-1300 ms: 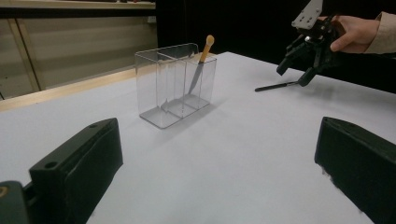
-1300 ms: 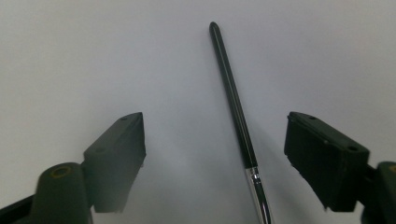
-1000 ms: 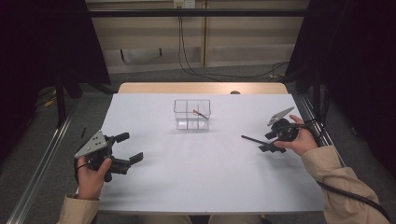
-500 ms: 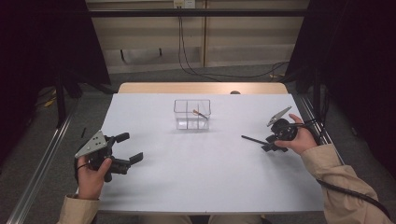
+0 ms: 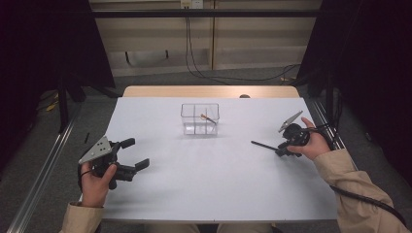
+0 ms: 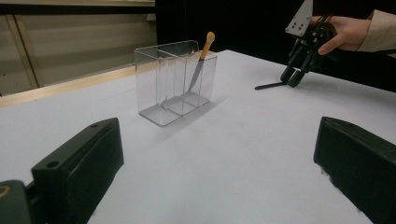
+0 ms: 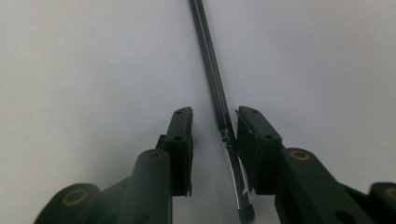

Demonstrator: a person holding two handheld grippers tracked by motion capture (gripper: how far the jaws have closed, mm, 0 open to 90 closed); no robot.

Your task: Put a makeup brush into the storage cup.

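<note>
Two grippers sat over the white table [image 5: 204, 179], the right one set down around a thin black brush [image 7: 215, 88].

Between the right gripper's [image 7: 214, 122] jaws, which stood a little apart, the brush lay flat on the table, close against the right-hand jaw with a clear gap to the other; its dark handle ran out past the jaw tips, its metal collar and tip back between them. Whether the nearer jaw touched it could not be told. The left gripper [image 6: 215, 154] stood with jaws wide apart and nothing between them; ahead of them was a clear divided box [image 6: 175, 81] with a tan-handled tool [image 6: 201, 58] leaning in one compartment.
</note>
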